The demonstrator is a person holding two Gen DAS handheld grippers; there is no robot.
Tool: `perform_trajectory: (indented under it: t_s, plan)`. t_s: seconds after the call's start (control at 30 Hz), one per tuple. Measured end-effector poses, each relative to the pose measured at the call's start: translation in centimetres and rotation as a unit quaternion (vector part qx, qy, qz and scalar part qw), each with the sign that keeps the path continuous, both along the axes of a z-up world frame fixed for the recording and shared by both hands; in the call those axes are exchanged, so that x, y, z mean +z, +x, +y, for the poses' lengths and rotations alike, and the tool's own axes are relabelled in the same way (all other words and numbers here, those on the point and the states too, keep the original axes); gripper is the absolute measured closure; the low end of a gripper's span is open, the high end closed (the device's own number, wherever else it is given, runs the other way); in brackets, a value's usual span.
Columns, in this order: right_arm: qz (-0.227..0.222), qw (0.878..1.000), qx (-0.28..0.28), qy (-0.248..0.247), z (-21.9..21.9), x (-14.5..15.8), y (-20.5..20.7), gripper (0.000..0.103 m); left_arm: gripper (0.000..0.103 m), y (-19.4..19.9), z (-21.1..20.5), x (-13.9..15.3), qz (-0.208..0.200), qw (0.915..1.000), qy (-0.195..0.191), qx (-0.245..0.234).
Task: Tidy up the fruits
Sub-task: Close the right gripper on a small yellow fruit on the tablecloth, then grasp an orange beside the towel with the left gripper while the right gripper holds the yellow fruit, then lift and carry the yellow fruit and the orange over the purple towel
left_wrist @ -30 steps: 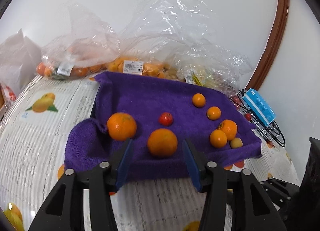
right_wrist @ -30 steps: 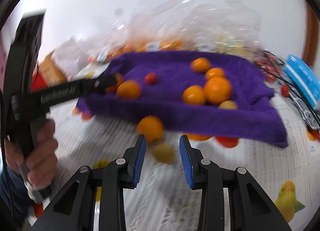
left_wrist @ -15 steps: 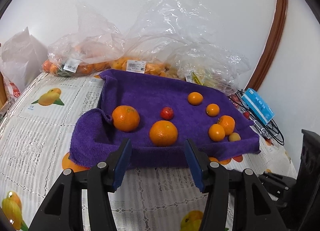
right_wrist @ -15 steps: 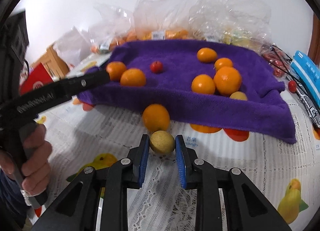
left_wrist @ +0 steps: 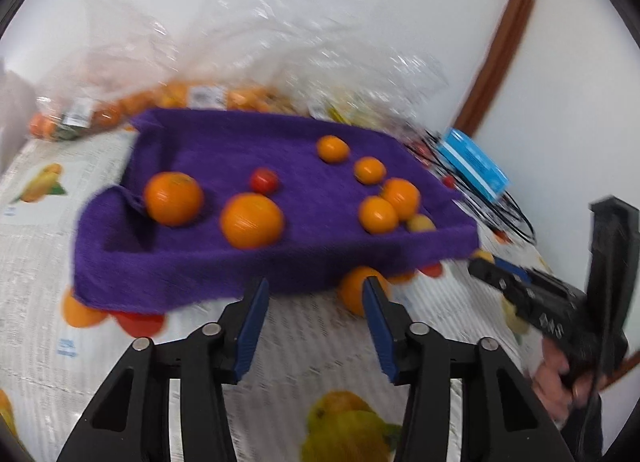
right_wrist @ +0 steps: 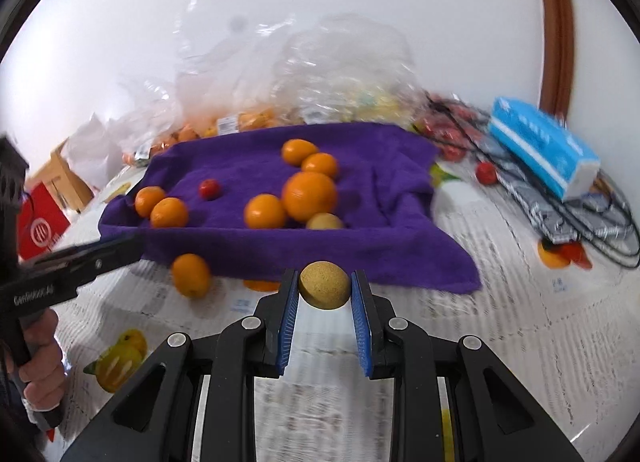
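Observation:
A purple towel (left_wrist: 248, 149) (right_wrist: 384, 189) lies on the table with several oranges, a small red fruit (left_wrist: 264, 180) and a yellow-brown fruit (right_wrist: 325, 220) on it. One orange (left_wrist: 354, 290) (right_wrist: 191, 275) lies on the tablecloth at the towel's front edge. My right gripper (right_wrist: 325, 286) is shut on a small yellow-brown fruit (right_wrist: 324, 284) and holds it above the tablecloth, just before the towel. My left gripper (left_wrist: 314, 298) is open and empty, near the loose orange.
Clear plastic bags of fruit (left_wrist: 192, 97) (right_wrist: 320, 93) line the wall behind the towel. A blue tissue pack (right_wrist: 544, 149) and black cables (right_wrist: 580, 217) lie at the right. A red box (right_wrist: 38, 227) stands at the left. The tablecloth (right_wrist: 500, 322) has fruit prints.
My right gripper has lifted the yellow-brown fruit off the tablecloth and shifted right. My left gripper has drawn back and swung right, so the loose orange is now by its right finger.

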State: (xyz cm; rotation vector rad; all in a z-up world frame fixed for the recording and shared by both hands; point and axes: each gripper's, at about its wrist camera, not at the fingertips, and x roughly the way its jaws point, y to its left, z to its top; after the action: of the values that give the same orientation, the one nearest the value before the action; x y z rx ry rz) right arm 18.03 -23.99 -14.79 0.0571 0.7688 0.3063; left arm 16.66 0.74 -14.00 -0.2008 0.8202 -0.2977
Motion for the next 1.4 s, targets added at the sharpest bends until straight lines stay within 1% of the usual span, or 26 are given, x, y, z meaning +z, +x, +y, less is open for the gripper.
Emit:
perform_trajectory:
  t_s: [0.03, 0.13, 0.27, 0.33, 0.4, 0.47, 0.53, 0.6, 0.67, 0.77, 0.87, 0.93, 1.0, 1.07, 1.1, 1.17, 1.4]
  plan:
    - [0.006, 1.0, -0.004, 0.005, -0.8, 0.0, 0.2, 0.077, 0.059, 0.0, -0.3, -0.1, 0.003, 1.0, 0.0, -0.008]
    - [0.001, 1.0, -0.02, 0.008, -2.7, 0.3, 0.4, 0.077, 0.06, -0.1, -1.1, -0.3, 0.008, 0.9997, 0.01, -0.021]
    - [-0.002, 0.999, -0.049, -0.007, -4.3, 0.3, 0.5, 0.077, 0.06, 0.3, -2.1, -0.8, 0.017, 0.999, 0.023, -0.034]
    - [-0.003, 0.998, -0.059, -0.015, -4.4, 0.2, 0.5, 0.077, 0.061, 0.6, -2.3, -1.0, 0.027, 0.9987, 0.016, -0.04]
    - [-0.004, 0.998, -0.062, -0.027, -4.1, 0.1, 0.5, 0.077, 0.062, 1.2, -2.6, -1.5, 0.045, 0.9977, 0.001, -0.05]
    - [-0.001, 0.998, -0.057, -0.031, -4.0, 0.0, 0.4, 0.077, 0.062, 1.6, -2.9, -1.8, 0.057, 0.9974, 0.0, -0.043]
    - [0.012, 0.997, -0.063, -0.03, -4.1, -0.2, 0.6, 0.077, 0.062, 1.9, -3.3, -1.9, 0.057, 0.9975, 0.004, -0.041]
    - [0.01, 0.997, -0.069, -0.038, -3.9, -0.1, 0.5, 0.077, 0.062, 2.1, -3.6, -1.9, 0.054, 0.998, 0.01, -0.031]
    - [0.009, 0.997, -0.063, -0.042, -3.6, -0.1, 0.3, 0.077, 0.062, 2.5, -4.1, -2.0, 0.054, 0.998, 0.024, -0.023]
    - [0.008, 0.997, -0.052, -0.05, -3.0, -0.1, 0.0, 0.077, 0.062, 2.7, -5.3, -1.9, 0.048, 0.9965, 0.067, -0.011]
    - [0.007, 0.998, -0.039, -0.052, -2.4, 0.0, -0.3, 0.077, 0.062, 2.7, -6.6, -1.9, 0.045, 0.9928, 0.11, -0.008]
    - [0.011, 0.998, -0.033, -0.049, -2.3, -0.2, -0.3, 0.077, 0.068, 2.7, -6.8, -1.9, 0.044, 0.9918, 0.12, -0.002]
    - [0.019, 0.998, -0.028, -0.044, -2.2, -0.5, -0.2, 0.077, 0.07, 2.7, -6.7, -1.9, 0.043, 0.9917, 0.121, 0.001]
    - [0.042, 0.998, -0.026, -0.032, -2.5, -1.2, 0.3, 0.077, 0.07, 2.8, -6.7, -1.9, 0.044, 0.9913, 0.124, 0.0]
    - [0.055, 0.997, -0.034, -0.031, -2.7, -1.5, 0.6, 0.077, 0.07, 2.8, -6.5, -1.9, 0.045, 0.9916, 0.121, 0.001]
    - [0.069, 0.996, -0.05, -0.037, -2.8, -1.8, 1.0, 0.077, 0.07, 3.0, -6.5, -2.0, 0.045, 0.9924, 0.115, 0.001]
    - [0.07, 0.996, -0.033, -0.039, -2.2, -2.0, 0.9, 0.077, 0.07, 2.9, -6.3, -2.1, 0.046, 0.9945, 0.093, 0.006]
